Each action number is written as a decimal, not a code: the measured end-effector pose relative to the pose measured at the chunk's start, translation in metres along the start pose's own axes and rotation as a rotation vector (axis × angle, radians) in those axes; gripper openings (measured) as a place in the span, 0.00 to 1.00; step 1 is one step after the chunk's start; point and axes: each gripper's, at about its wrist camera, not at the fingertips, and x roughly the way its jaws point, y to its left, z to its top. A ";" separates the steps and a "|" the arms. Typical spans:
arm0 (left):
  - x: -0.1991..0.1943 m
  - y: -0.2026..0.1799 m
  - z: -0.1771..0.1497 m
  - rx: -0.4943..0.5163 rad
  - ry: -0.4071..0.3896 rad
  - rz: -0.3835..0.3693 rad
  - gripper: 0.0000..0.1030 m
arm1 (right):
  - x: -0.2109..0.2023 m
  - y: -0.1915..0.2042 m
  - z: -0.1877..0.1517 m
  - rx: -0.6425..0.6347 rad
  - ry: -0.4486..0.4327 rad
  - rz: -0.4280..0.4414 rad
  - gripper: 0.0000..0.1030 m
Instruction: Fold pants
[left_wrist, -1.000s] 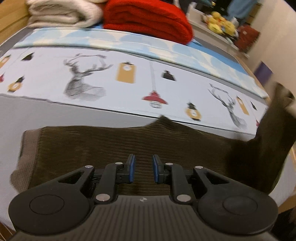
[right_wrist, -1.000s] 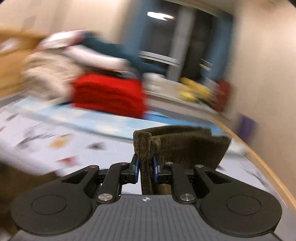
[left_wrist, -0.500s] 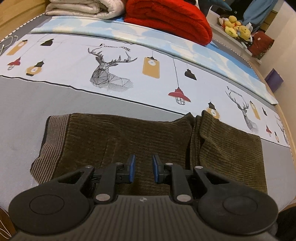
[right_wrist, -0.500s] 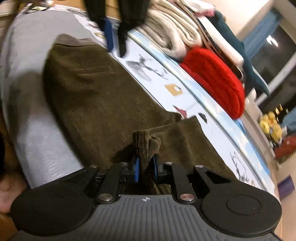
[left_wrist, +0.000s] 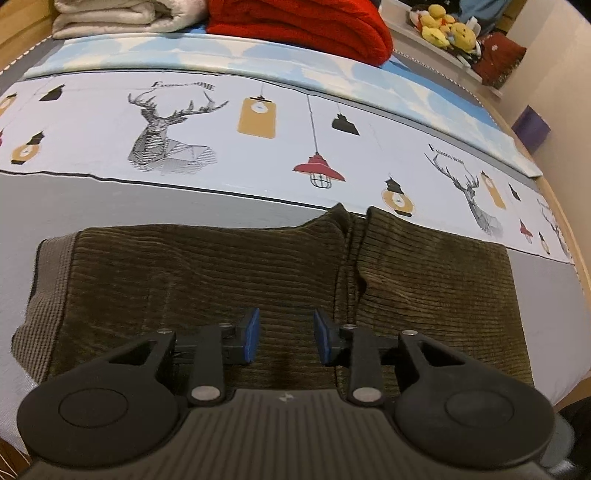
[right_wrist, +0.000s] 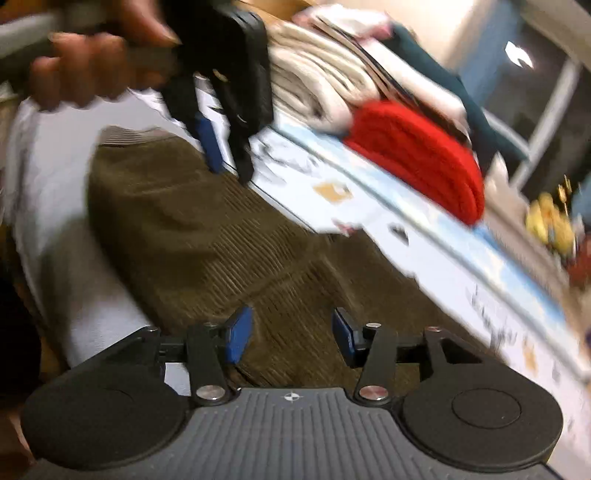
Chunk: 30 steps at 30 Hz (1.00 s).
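The brown corduroy pants (left_wrist: 229, 273) lie flat on the bed, waistband at the left, with the leg end folded back over the right part (left_wrist: 436, 273). My left gripper (left_wrist: 285, 338) is open and empty just above the pants' near edge. My right gripper (right_wrist: 291, 334) is open and empty above the pants (right_wrist: 207, 236) near the fold. The right wrist view is blurred and also shows the left gripper (right_wrist: 227, 162), held by a hand, over the waistband end.
The bed has a grey and deer-print sheet (left_wrist: 177, 122). A red blanket (left_wrist: 303, 26) and cream blankets (left_wrist: 110, 14) are stacked at the far side. Stuffed toys (left_wrist: 447, 29) sit on a shelf at the back right. The bed's wooden edge (left_wrist: 569, 221) runs along the right.
My right gripper carried the pant leg over onto the pants, then opened and let it go. My left gripper has opened a little wider and moved slightly.
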 end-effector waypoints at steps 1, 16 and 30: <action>0.002 -0.003 0.000 0.003 0.005 0.001 0.34 | 0.008 0.002 -0.005 0.016 0.049 0.029 0.48; 0.060 -0.056 0.020 0.023 -0.009 -0.096 0.37 | -0.014 -0.163 -0.034 0.267 0.247 0.029 0.64; 0.131 -0.058 0.050 -0.056 -0.049 -0.114 0.53 | -0.009 -0.206 -0.105 0.697 0.419 0.103 0.69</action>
